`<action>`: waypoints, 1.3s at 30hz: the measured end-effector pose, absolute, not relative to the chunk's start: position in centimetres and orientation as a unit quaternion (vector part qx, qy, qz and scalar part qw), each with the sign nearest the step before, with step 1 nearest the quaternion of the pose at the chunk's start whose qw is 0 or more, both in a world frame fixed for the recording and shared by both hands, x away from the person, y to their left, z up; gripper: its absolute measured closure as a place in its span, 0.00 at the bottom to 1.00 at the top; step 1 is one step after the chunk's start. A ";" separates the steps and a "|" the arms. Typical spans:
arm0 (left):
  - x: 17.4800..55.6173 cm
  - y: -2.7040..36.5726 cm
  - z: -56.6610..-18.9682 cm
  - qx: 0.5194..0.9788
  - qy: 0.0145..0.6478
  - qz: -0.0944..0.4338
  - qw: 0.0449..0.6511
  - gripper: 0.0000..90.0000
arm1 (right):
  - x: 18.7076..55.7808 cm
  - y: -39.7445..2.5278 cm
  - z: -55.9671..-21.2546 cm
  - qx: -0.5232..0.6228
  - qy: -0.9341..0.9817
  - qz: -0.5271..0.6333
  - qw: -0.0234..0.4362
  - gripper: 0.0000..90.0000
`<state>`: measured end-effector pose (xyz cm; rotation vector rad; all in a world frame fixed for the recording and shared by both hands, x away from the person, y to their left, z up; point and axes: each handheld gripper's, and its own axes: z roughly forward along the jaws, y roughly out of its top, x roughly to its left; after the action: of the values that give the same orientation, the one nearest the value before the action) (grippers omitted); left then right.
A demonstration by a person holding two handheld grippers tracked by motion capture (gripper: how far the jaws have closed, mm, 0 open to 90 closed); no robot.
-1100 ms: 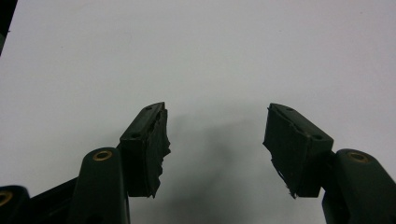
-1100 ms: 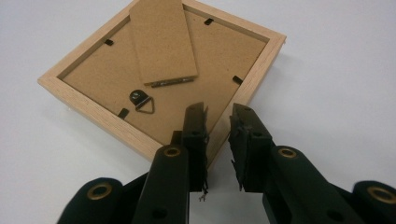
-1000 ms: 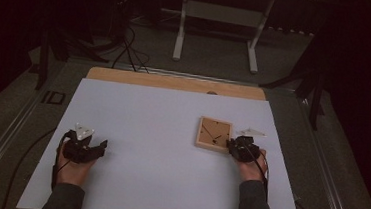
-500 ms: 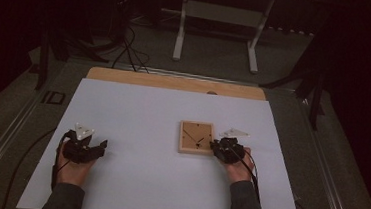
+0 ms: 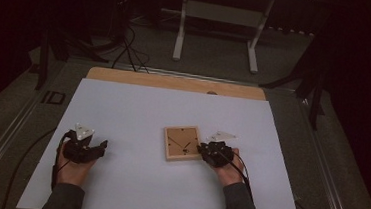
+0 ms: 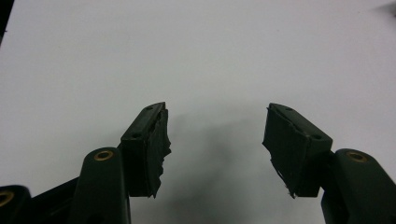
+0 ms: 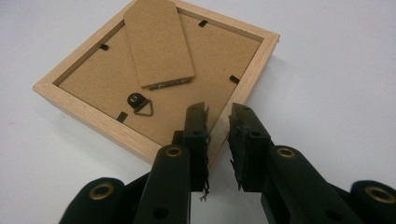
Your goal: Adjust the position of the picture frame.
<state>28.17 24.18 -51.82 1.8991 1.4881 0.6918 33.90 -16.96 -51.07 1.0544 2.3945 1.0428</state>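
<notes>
Picture frame point(image 5: 182, 143) lies back-up on the white table point(image 5: 137, 116), near its middle. Right gripper point(image 7: 218, 121), held at the frame's right edge, has its jaws closed on a corner of the wooden rim, one pad on the backing side and one outside. Left gripper point(image 6: 215, 130), well apart to the frame's left, holds its jaws wide apart over bare table, gripping nothing.

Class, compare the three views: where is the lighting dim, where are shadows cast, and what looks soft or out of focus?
High view: dim, dark surroundings, frame soft. Left gripper view: bright sheet, faint shadow between open jaws. Right gripper view: frame sharp, near jaws slightly blurred.
</notes>
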 end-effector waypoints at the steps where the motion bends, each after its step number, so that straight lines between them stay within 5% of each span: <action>1: 28.2 24.2 -51.8 0.719 0.564 0.261 0.311 0.44 | 33.8 -16.7 -51.1 0.363 0.841 0.367 0.160 0.86; 39: 28.0 22.9 -51.4 0.747 0.523 0.223 0.344 0.63 | 30.3 -10.8 -51.1 0.222 0.888 0.387 0.109 0.84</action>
<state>27.98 22.91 -51.39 1.9409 1.3600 0.5803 30.26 -10.82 -51.09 0.6523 2.6112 1.1393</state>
